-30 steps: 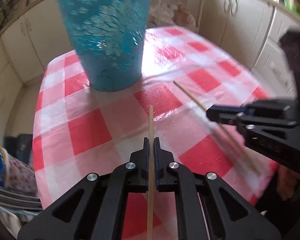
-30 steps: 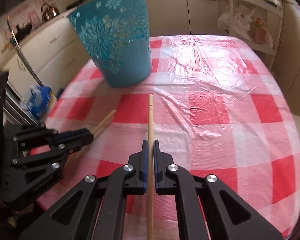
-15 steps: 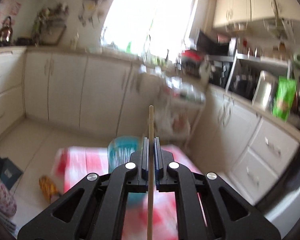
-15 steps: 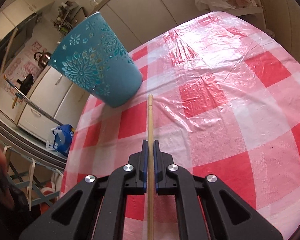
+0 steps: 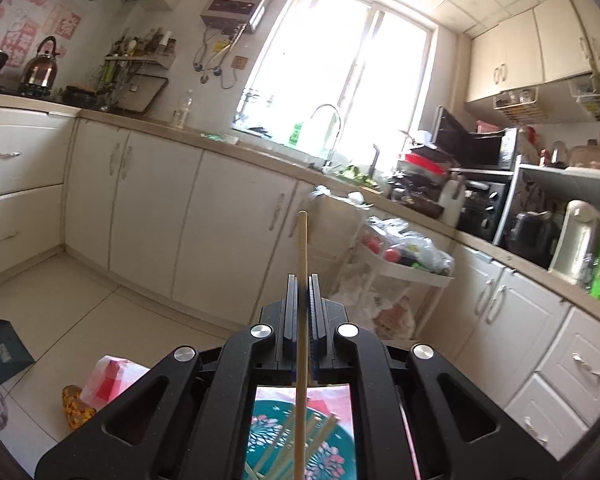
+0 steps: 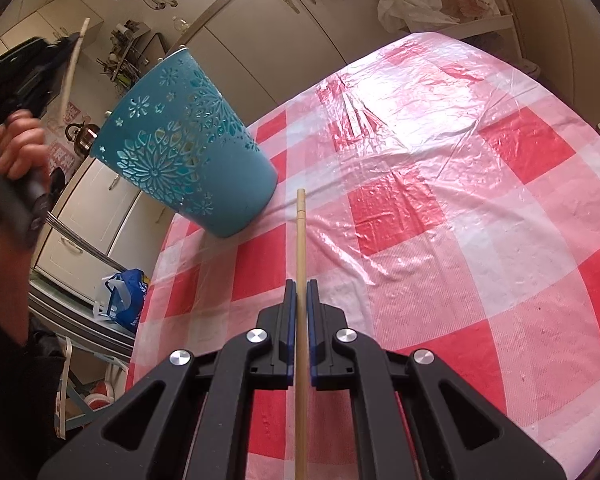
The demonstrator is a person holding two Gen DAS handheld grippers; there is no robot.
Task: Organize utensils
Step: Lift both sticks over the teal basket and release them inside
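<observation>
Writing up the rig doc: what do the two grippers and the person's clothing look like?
Both grippers, left and right, are matte black plastic with cut-out frames, round silver screws and blue pads on the flat fingers. No cables or markings visible. The person's sleeve looks dark.

Bucket [image 6: 188, 144] on the table [image 6: 480, 240], near its far left edge. Sticks [image 5: 288, 440] inside the bucket, right under the left gripper [image 5: 302, 308]. One chopstick [image 5: 301, 320] pinched in that gripper, up high, left of the bucket and above it. Another chopstick [image 6: 300, 300] pinched in the right gripper [image 6: 300, 312], over the table, its tip just right of the bucket. Cupboards [image 6: 260, 28] behind the table. Bag [image 6: 126, 296] down on the floor, left of the table.
</observation>
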